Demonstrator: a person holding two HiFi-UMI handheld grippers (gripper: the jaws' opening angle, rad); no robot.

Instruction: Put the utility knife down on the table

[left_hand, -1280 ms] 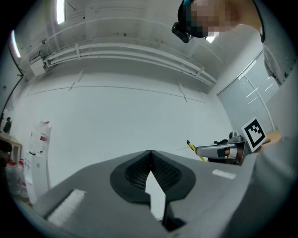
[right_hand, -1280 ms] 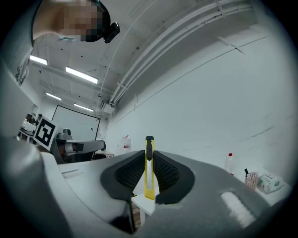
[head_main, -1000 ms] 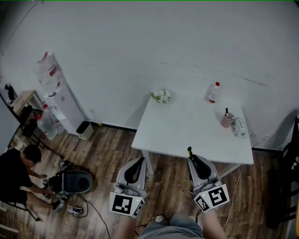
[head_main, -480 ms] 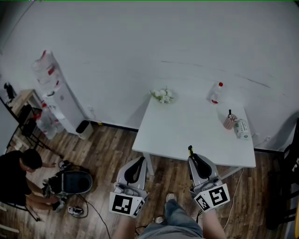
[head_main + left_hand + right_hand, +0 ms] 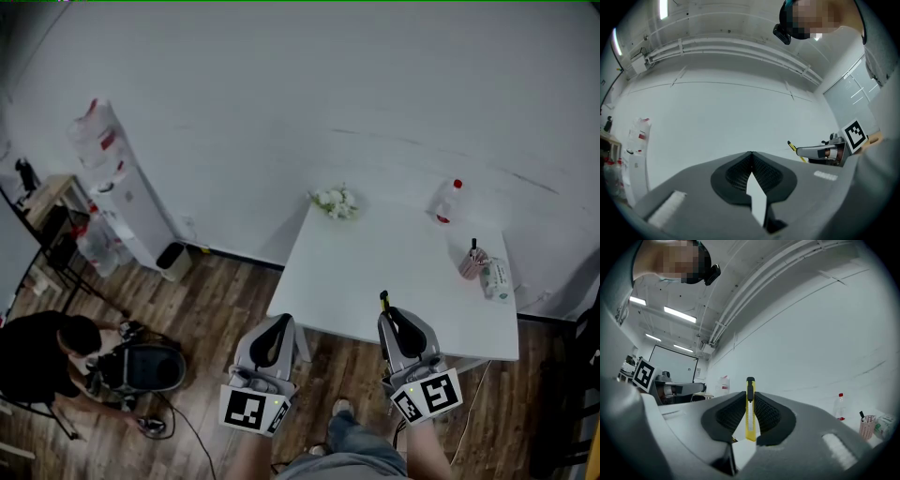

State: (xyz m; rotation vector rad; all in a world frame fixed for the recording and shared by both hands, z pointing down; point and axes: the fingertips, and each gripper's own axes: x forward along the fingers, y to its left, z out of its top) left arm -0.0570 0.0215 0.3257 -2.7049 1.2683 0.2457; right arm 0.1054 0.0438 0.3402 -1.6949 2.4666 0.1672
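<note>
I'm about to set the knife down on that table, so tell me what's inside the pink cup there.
One dark, pen-like stick pokes out of the pink cup on the white table. The cup's wall hides anything lower inside.

Table (image 5: 375, 272) against the back wall, right of centre — flowers (image 5: 336, 202) at its far left corner, bottle (image 5: 448, 202) far right, cup (image 5: 472, 262) just beside packet (image 5: 497, 278) near the right edge. Left of it, water dispenser (image 5: 122, 192); nearer, person (image 5: 42, 361) on the floor. At the near edge, right gripper (image 5: 389, 314) with utility knife (image 5: 382, 301) between its jaws — left gripper (image 5: 279, 323) beside, over floor.
</note>
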